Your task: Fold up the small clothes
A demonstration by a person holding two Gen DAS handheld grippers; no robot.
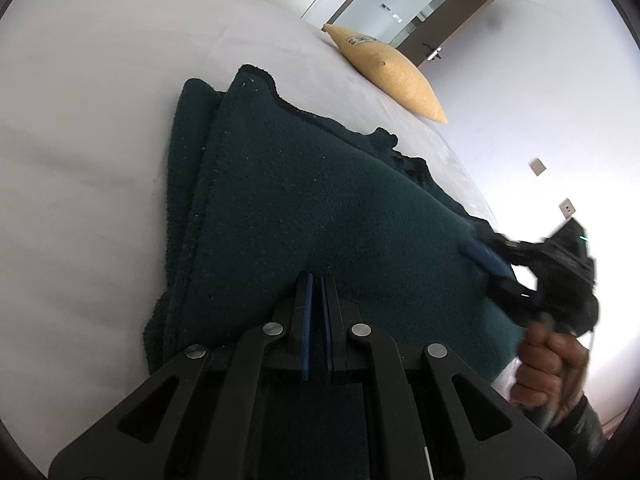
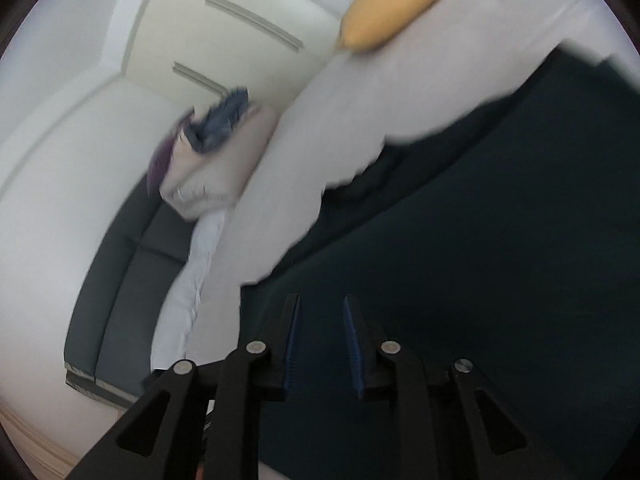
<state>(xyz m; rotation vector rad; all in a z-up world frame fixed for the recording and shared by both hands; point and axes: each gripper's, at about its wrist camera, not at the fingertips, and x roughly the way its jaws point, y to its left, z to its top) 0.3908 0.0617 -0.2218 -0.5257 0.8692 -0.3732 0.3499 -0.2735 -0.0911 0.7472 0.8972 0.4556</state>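
Left wrist view: a dark green fleece cloth [image 1: 304,208] lies folded on a white bed [image 1: 88,128], with its layered edges showing along the side away from the other claw. The left gripper [image 1: 317,280] sits low on the near edge of the cloth. Its two fingers are pressed almost together, and the cloth is pinched in the thin gap between the blue pads [image 1: 307,320]. On the far side of the cloth, the right gripper [image 1: 490,260] touches the cloth's edge, and a hand [image 1: 548,368] holds its handle. That part is blurry. A yellow pillow [image 1: 390,70] lies further up the bed, well apart from the cloth. A brown door [image 1: 452,36] stands behind it.

In the right wrist view, the right gripper's fingers stand a little apart over the green cloth. The picture is too blurry to tell if the pads press on the cloth. A dark grey couch [image 2: 128,276] sits beside the bed, with a pile of clothes [image 2: 216,128] at its end.
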